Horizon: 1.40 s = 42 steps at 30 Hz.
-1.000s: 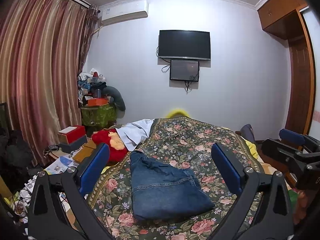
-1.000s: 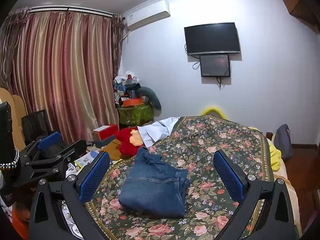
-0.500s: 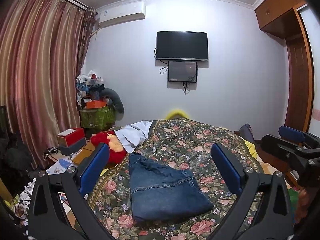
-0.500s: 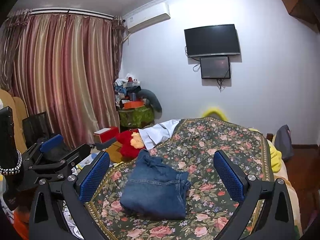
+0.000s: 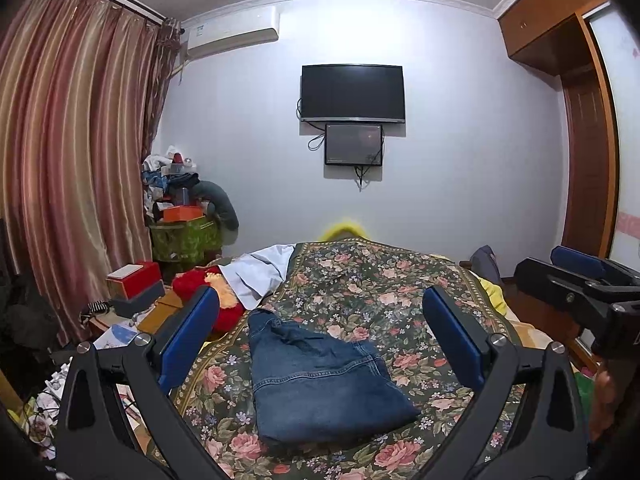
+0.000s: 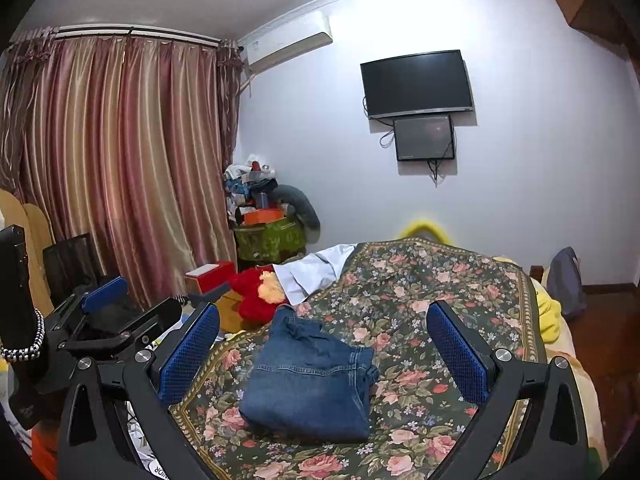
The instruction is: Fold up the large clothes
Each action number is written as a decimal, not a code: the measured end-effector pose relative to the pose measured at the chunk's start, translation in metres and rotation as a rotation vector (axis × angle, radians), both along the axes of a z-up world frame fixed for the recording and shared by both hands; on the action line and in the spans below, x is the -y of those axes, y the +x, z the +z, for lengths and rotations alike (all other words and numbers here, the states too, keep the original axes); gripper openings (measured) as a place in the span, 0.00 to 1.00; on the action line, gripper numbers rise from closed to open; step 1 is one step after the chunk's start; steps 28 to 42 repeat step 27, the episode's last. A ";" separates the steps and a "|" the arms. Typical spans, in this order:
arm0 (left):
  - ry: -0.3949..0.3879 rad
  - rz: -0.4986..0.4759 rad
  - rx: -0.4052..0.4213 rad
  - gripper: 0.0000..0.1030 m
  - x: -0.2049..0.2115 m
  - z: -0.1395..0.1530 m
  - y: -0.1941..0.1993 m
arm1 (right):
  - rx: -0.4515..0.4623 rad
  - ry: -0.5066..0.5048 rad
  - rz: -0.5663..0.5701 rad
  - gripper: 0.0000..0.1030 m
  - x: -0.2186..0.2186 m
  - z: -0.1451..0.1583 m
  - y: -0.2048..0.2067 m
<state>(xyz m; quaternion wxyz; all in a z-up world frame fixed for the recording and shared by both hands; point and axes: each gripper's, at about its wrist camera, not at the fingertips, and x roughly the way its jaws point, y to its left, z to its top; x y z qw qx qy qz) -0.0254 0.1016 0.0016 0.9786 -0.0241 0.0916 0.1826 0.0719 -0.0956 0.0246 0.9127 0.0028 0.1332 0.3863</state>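
Left wrist view: left tongs (image 5: 320, 344) spread wide, nothing between the blue pads (image 5: 188, 338). Folded jeans (image 5: 320, 380) lie flat on the floral bedspread (image 5: 380, 280), seen between the two fingers, apart from both. Waistband end toward the far wall, slightly bunched. White cloth (image 5: 260, 272) and red plush (image 5: 200, 284) sit at the bed's left edge, beyond the jeans. Right tongs (image 5: 580, 280) show at the right edge of the frame, held above the bed's side. TV (image 5: 352, 94) on the wall, smaller screen (image 5: 353, 145) just under it. Curtain (image 5: 72, 160) on the left.

Right wrist view: right tongs (image 6: 322, 350) also spread, holding nothing. Jeans (image 6: 312, 384) lie on the bedspread (image 6: 440, 280) between the fingers, nearer the left pad (image 6: 188, 354), touching neither. Left tongs (image 6: 116, 312) at the left edge, off the bed, fingers parted. Plush (image 6: 256, 292) and white cloth (image 6: 316, 270) beyond the jeans.
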 end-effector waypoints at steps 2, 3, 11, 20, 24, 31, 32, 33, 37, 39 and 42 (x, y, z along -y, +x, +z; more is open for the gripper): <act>0.000 -0.007 -0.003 1.00 0.001 0.001 0.001 | -0.001 0.002 -0.002 1.00 0.000 0.001 0.000; -0.001 -0.009 -0.003 1.00 0.001 0.001 0.001 | -0.001 0.002 -0.003 1.00 0.000 0.001 0.000; -0.016 -0.034 -0.003 1.00 0.000 0.002 0.001 | -0.001 0.003 -0.005 1.00 0.000 0.001 -0.001; -0.009 -0.045 0.000 1.00 0.001 0.003 0.002 | -0.010 0.004 -0.011 1.00 0.000 0.001 -0.001; -0.012 -0.043 0.000 1.00 0.002 0.003 0.003 | -0.011 0.006 -0.013 1.00 0.000 0.001 -0.001; -0.015 -0.039 0.000 1.00 0.001 0.003 0.002 | -0.011 0.005 -0.014 1.00 0.000 0.001 -0.001; -0.015 -0.039 0.000 1.00 0.001 0.003 0.002 | -0.011 0.005 -0.014 1.00 0.000 0.001 -0.001; -0.015 -0.039 0.000 1.00 0.001 0.003 0.002 | -0.011 0.005 -0.014 1.00 0.000 0.001 -0.001; -0.015 -0.039 0.000 1.00 0.001 0.003 0.002 | -0.011 0.005 -0.014 1.00 0.000 0.001 -0.001; -0.015 -0.039 0.000 1.00 0.001 0.003 0.002 | -0.011 0.005 -0.014 1.00 0.000 0.001 -0.001; -0.015 -0.039 0.000 1.00 0.001 0.003 0.002 | -0.011 0.005 -0.014 1.00 0.000 0.001 -0.001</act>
